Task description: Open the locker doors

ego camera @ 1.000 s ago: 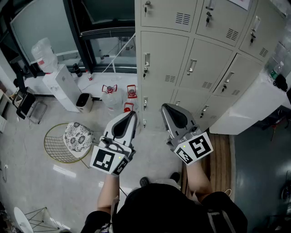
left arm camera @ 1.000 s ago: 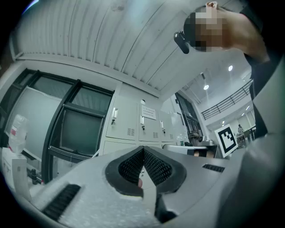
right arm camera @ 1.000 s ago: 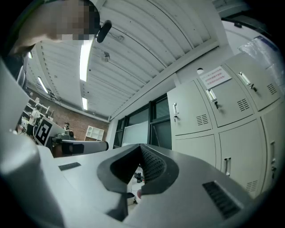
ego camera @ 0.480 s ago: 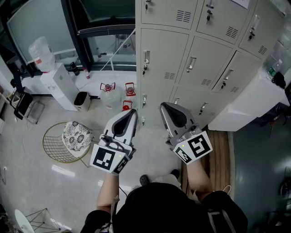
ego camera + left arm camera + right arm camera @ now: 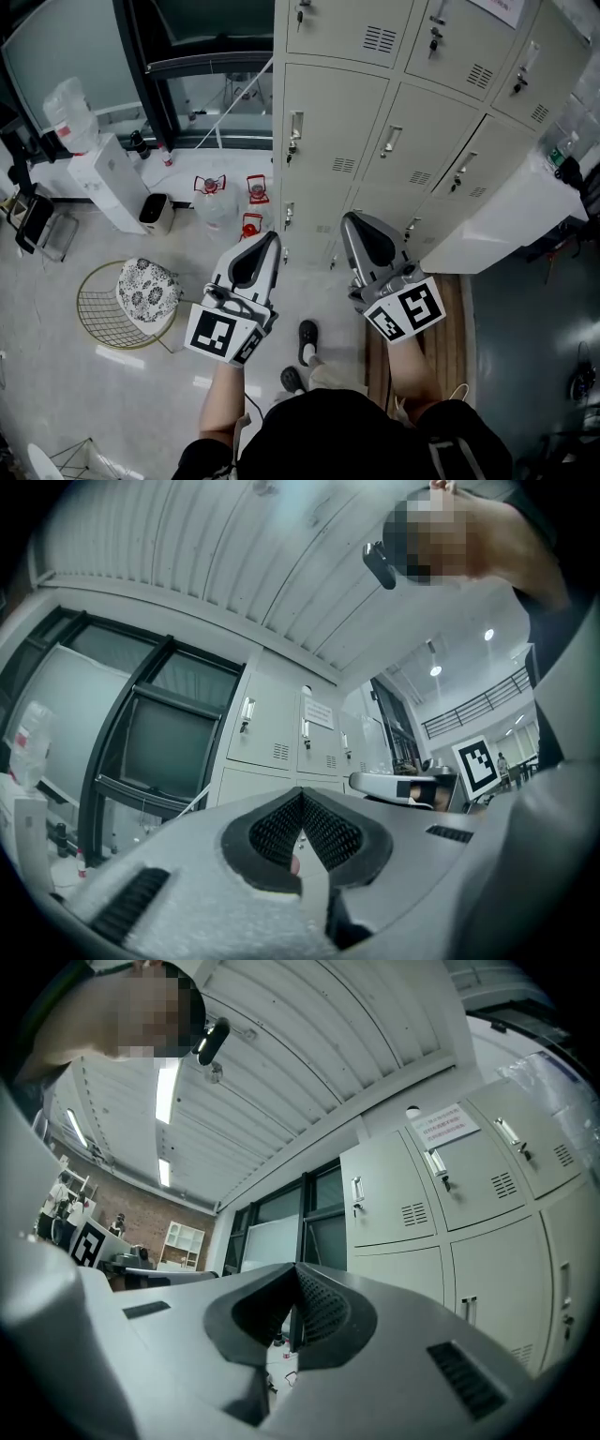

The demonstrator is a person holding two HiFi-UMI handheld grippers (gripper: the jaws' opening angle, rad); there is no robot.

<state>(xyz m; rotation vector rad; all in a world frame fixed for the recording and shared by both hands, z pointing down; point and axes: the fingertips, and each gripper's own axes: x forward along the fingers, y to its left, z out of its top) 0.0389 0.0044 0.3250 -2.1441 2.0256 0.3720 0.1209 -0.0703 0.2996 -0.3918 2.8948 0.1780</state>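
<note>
Beige metal locker doors (image 5: 337,122) all closed, left grey gripper (image 5: 270,237) and right grey gripper (image 5: 349,219) both pressed together, pinching nothing, hovering in front of them

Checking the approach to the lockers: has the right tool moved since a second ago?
Yes. The right tool has shifted slightly to the right along the lockers, away from the left column's bottom handle.

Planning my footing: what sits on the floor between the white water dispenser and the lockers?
Head view shows a small black bin and red-capped water jugs there.
</note>
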